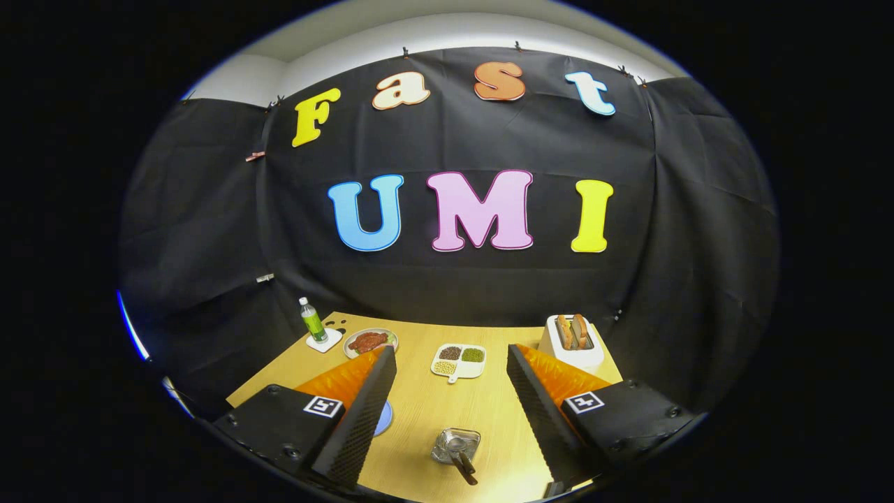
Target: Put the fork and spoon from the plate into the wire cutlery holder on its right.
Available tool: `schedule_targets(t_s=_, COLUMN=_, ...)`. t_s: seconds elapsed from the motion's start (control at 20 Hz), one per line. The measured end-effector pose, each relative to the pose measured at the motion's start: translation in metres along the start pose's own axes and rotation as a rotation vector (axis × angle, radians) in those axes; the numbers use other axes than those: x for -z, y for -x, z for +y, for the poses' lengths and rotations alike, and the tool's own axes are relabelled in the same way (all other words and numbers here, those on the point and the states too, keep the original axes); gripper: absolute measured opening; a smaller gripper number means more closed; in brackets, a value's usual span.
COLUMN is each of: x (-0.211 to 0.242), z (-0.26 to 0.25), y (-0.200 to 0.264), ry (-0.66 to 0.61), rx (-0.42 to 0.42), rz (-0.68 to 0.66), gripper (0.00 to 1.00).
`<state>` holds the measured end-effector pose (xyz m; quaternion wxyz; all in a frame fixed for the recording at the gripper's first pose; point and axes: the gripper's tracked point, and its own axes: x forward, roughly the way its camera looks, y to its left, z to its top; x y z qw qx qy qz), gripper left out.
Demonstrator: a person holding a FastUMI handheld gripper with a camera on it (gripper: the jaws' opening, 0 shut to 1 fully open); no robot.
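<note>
The claw [450, 391] is held high above the wooden worktop [419, 412] with its two fingers spread wide apart and nothing between their pads. Low down between the fingers, close in and nearer the right one, stands the wire cutlery holder [455, 445], seen from above as a small squarish metal basket. A dark-handled utensil [464, 467] sticks out of it toward the claw; whether it is the fork or the spoon cannot be told, nor whether a second piece sits in there with it. Just beside the left finger, partly hidden behind it, a pale blue round plate [383, 419] peeks out on the worktop, left of the holder; what lies on it is hidden.

Beyond the fingertips, midway between them, sits a white divided tray [459, 361] with three compartments of grains or beans, dark, green and pale. Past the left fingertip lies a dish of reddish food [370, 341], and further left a green bottle [313, 321] stands upright on a white coaster [325, 341]. Past the right fingertip stands a white toaster [572, 341] with two bread pieces in its slots.
</note>
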<state>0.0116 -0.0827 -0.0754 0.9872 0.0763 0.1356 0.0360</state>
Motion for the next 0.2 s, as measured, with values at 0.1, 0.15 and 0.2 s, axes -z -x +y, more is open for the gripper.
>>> schedule_targets(t_s=0.1, x=-0.0014, z=0.0021, y=0.0001, ry=0.001, rx=-0.001, rz=-0.001, gripper=0.99)
schedule_targets(t_s=0.15, x=-0.0012, z=0.0019, y=-0.0009, ry=0.005, rx=0.001, rz=-0.001, gripper=0.99)
schedule_targets(t_s=0.2, x=-0.0007, z=0.0019, y=-0.0015, ry=0.006, rx=0.004, rz=-0.001, gripper=0.99)
